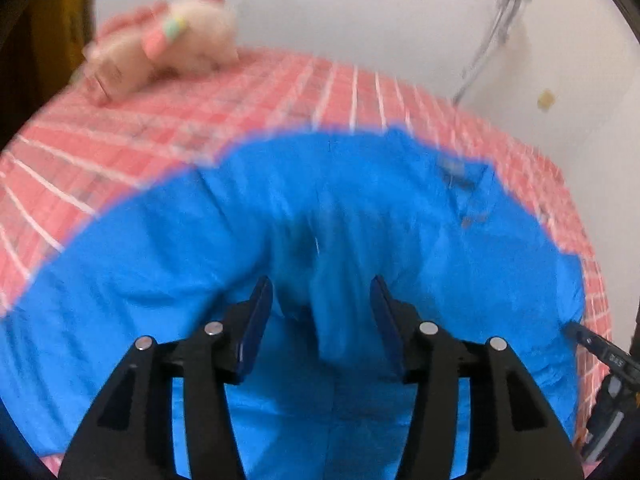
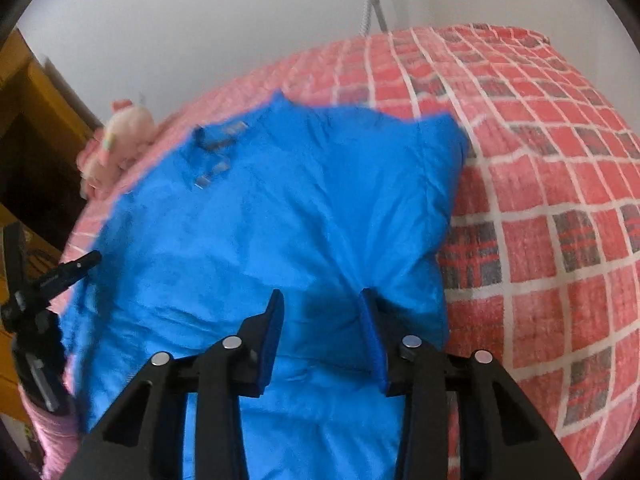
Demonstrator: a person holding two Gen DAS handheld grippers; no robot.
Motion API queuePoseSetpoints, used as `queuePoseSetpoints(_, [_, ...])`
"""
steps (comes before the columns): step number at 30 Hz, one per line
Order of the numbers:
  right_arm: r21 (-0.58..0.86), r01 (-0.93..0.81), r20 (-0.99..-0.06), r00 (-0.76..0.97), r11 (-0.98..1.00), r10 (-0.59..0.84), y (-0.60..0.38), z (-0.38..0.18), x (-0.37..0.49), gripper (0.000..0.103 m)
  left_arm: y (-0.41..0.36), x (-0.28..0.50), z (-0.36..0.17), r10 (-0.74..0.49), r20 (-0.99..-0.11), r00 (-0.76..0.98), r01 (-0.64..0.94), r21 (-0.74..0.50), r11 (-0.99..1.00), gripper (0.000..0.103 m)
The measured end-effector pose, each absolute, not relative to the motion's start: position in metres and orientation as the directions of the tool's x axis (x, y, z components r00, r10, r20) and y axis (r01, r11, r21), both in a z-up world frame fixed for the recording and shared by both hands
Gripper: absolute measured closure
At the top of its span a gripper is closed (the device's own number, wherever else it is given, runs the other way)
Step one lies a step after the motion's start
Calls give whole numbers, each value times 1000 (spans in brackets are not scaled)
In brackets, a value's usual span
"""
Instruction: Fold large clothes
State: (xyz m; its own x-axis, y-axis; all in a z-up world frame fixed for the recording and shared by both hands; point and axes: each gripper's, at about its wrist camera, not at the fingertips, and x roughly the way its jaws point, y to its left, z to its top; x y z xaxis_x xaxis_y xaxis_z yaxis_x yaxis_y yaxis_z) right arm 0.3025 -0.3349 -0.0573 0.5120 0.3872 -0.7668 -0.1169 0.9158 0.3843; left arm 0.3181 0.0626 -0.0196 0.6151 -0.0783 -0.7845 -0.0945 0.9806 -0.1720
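Note:
A large bright blue garment (image 1: 360, 208) lies spread on a bed with a red checked cover (image 1: 160, 120); its collar with a grey label sits at the far side. My left gripper (image 1: 320, 292) is open just above the blue cloth, with a raised fold between its fingers. In the right wrist view the same garment (image 2: 260, 220) fills the middle, its right part bunched up. My right gripper (image 2: 320, 304) is open over the cloth near its right edge. The left gripper's tip shows at that view's left edge (image 2: 68, 270).
A pink and white plush toy (image 1: 176, 40) lies at the far left corner of the bed by a yellow wooden cabinet (image 2: 36, 112). A white wall (image 2: 200, 20) with a metal hose stands behind. The checked cover (image 2: 540, 200) extends to the right of the garment.

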Motion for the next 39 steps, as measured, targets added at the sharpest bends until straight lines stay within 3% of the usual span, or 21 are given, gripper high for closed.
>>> queuePoseSetpoints(4, [396,-156,-751,512,905,417,-321,-44,293,62,38,302,-1,-115,-743,660,-18,-169,985,50])
queuePoseSetpoints(7, [382,-175,-768,485,907,417,-307,-50,293,62,8,303,-18,-172,-768,617,80,-156,984,50])
queuePoseSetpoints(9, [358,-178,-787,471,917,399,-299,-58,294,62,-6,309,-36,-149,-793,591,102,-110,989,50])
queuePoseSetpoints(12, [327,-152,-822,441,933,360,-295,-76,301,63,-10,320,-61,-125,-830,544,104,-81,991,51])
queuePoseSetpoints(15, [344,-140,-827,423,928,370,-295,-91,307,63,-2,332,-82,-173,-853,492,113,-135,984,51])
queuePoseSetpoints(20, [359,-124,-821,428,925,377,-299,-86,304,63,4,329,-77,-177,-851,495,82,-157,984,53])
queuePoseSetpoints(26, [312,-174,-808,469,934,357,-289,-65,293,60,-13,319,-61,-128,-809,573,119,-72,990,49])
queuePoseSetpoints(28, [329,-152,-831,422,932,362,-290,-83,300,60,-10,328,-77,-140,-845,517,117,-93,989,49])
queuePoseSetpoints(34, [386,-137,-815,412,912,407,-297,-88,304,60,-3,335,-82,-193,-843,502,122,-151,981,49])
queuePoseSetpoints(36, [387,-134,-816,412,912,406,-297,-81,300,58,0,331,-75,-185,-848,497,94,-159,983,49])
queuePoseSetpoints(39, [409,-164,-782,444,898,437,-297,-57,289,47,12,315,-51,-204,-830,519,78,-192,978,44])
